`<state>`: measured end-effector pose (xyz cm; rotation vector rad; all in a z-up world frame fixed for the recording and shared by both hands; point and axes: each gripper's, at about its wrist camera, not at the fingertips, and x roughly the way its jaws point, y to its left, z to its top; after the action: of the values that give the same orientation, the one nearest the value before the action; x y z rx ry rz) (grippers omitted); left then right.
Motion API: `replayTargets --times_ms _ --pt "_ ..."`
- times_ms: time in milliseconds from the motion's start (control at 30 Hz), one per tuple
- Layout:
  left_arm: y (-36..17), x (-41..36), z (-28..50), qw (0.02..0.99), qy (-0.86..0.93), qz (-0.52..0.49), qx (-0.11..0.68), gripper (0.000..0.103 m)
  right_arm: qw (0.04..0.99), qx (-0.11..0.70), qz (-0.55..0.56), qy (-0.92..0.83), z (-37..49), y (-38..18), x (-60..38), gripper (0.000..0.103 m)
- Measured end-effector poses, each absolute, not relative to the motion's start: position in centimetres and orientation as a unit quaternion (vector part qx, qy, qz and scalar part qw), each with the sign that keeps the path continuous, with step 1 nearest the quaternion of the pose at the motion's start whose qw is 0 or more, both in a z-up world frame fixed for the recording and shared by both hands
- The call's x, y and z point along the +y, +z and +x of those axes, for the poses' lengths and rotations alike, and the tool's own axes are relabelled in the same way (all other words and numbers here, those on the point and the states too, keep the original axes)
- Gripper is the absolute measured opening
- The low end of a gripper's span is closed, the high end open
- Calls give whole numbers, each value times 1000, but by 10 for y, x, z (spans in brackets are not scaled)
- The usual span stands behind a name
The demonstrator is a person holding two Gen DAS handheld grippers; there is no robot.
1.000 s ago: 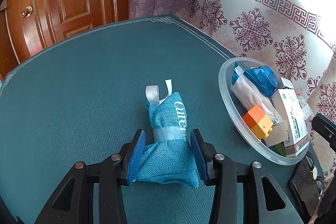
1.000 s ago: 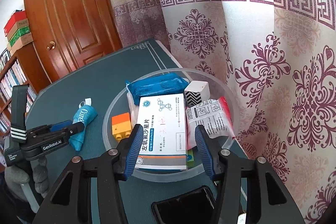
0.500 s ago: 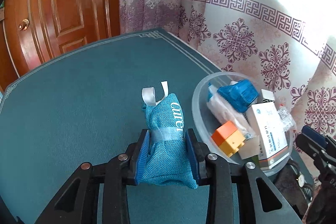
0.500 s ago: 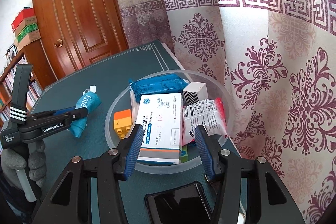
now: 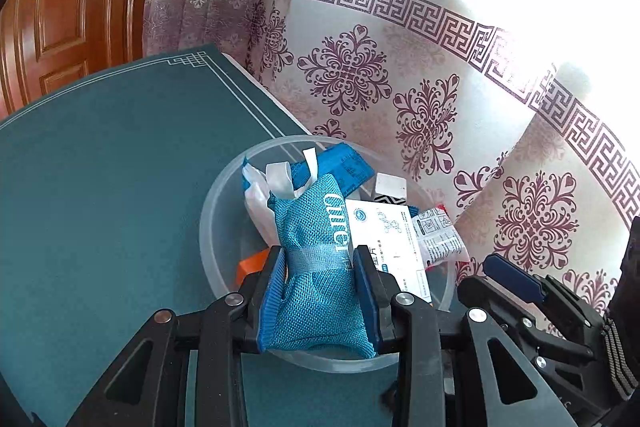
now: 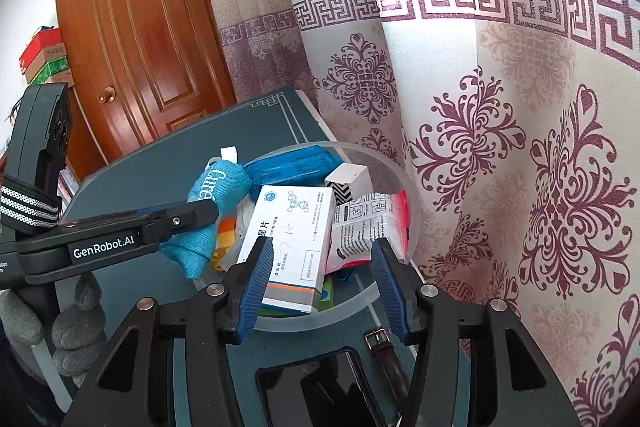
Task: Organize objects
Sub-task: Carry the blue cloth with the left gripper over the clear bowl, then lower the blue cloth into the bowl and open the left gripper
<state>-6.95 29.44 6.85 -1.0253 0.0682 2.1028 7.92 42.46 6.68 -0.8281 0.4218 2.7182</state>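
My left gripper [image 5: 320, 259] is shut on a blue woven pouch [image 5: 320, 255] with white lettering and white ribbon loops. It holds the pouch in the air over the clear plastic bowl [image 5: 218, 223]. The pouch [image 6: 216, 187] and the bowl [image 6: 414, 195] also show in the right wrist view. The bowl holds a white medicine box [image 6: 292, 239], a blue packet [image 6: 292, 167], an orange block [image 5: 250, 263], a small white cube [image 6: 352, 179] and a white sachet [image 6: 360, 227]. My right gripper [image 6: 322, 255] is open and empty, just in front of the bowl's near rim.
The bowl stands on a teal table [image 5: 100, 167] close to its right edge, against a patterned curtain [image 5: 440, 99]. A dark phone [image 6: 320, 383] and a brown watch strap [image 6: 384, 351] lie under my right gripper. A wooden door [image 6: 140, 47] stands behind.
My left gripper closed on the blue pouch, lifted it off the table and carried it right, over the bowl. My right gripper stayed open by the bowl.
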Motion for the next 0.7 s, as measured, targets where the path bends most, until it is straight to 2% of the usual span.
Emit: replayTargets --times_ms 300,367,433,500,567,600,633,667,700 --pt "62 305 -66 397 823 -406 22 39 137 151 -287 936 80 64 429 53" --pt "62 303 -67 395 823 -408 21 44 138 152 -287 936 80 63 429 53" --pt "62 300 -67 392 823 -411 18 60 139 152 -287 935 81 63 429 53" --pt "63 294 -66 389 826 -407 11 70 140 152 -288 935 82 63 428 53" --pt "66 289 -65 384 831 -402 11 71 142 155 -290 934 83 62 428 53" --pt "68 287 -64 380 835 -398 13 75 143 159 -291 932 83 61 428 54" --pt "70 284 -63 373 841 -393 15 82 144 163 -293 931 84 60 429 59" --pt "73 281 -62 361 850 -384 20 86 146 168 -293 930 85 60 430 69" --pt "75 278 -60 347 860 -372 27 91 148 172 -291 929 87 59 431 72"
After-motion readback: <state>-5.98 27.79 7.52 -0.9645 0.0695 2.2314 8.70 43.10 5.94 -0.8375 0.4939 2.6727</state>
